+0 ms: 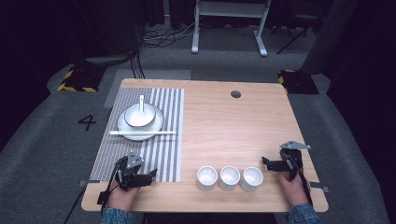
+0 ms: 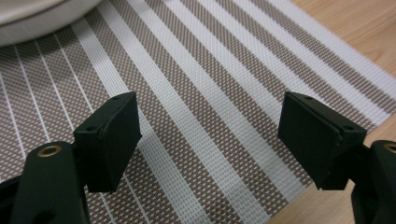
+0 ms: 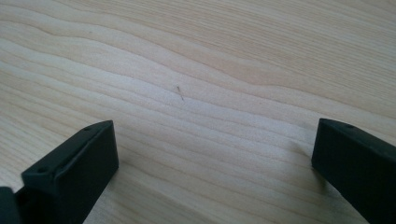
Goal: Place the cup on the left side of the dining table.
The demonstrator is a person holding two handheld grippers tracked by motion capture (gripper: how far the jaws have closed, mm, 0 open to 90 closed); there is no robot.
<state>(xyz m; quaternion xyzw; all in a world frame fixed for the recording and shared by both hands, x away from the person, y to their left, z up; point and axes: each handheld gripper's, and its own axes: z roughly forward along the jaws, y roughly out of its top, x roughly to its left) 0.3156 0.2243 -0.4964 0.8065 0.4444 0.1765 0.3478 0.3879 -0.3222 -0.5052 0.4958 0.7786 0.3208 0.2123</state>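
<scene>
**Ana:** Cups (image 1: 229, 177), three of them, stand in a row near the front edge of the counter (image 1: 224, 121), between the two hands; the right gripper (image 1: 267, 163) is just beside the rightmost one (image 1: 251, 178), so I judge that is the one to be taken first.

**Ben:** Are its jaws ready?

**Ana:** Spread wide, nothing between them; the right gripper view has bare wood grain under them. The left gripper (image 1: 150, 176) hovers over the placemat (image 1: 159, 140), jaws also apart and empty.

**Ben:** How would you grip a cup?

**Ana:** They look like glazed white ceramic, round, smooth and without handles, so probably slippery. I'd bring one jaw inside the rim and one outside, pinching the wall, or straddle the whole body low down. Approach level and slow, since the cups stand close together and a nudge could knock the neighbour.

**Ben:** And the place setting?

**Ana:** A white bowl (image 1: 139, 115) with a white spoon (image 1: 141, 103) in it sits on a plate (image 1: 126, 130) at the mat's far end, pale chopsticks (image 1: 142, 133) laid across the front rim. The mat is a woven mesh, brown and white stripes, with more grip than the polished wood.
</scene>
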